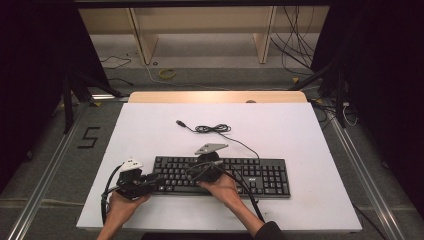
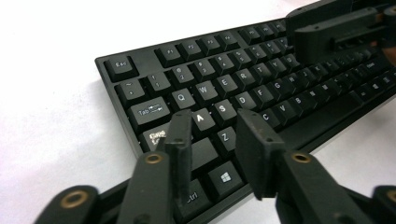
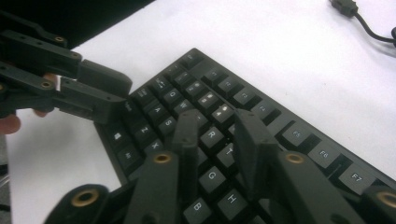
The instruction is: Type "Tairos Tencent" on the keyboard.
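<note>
1. Keyboard [image 1: 222, 176]: one black keyboard is lying flat on the white counter [image 1: 280, 135], toward the near edge, its long side running left to right.
2. One cable [image 1: 216, 130] is trailing from the keyboard's far edge, looping loosely and ending in a plug [image 1: 181, 123] lying on the counter beyond it.
3. Two tools are hovering over the keyboard, one in each of the person's hands (forearms coming in from the bottom of the high view).
4. The left tool [image 1: 134, 179] is sitting at the keyboard's left end; in the left gripper view its jaws [image 2: 219, 149] are standing a narrow gap apart, holding nothing, with the A, S and Z keys showing between and just beyond them.
5. The right tool [image 1: 209, 167] is sitting over the left-centre of the keyboard; in the right gripper view its jaws [image 3: 219, 149] are also standing slightly apart, empty, above the R, T and G keys.
6. Each tool is appearing in the other's view, off to the side over the keys; whether either is touching a key I cannot tell.
</note>
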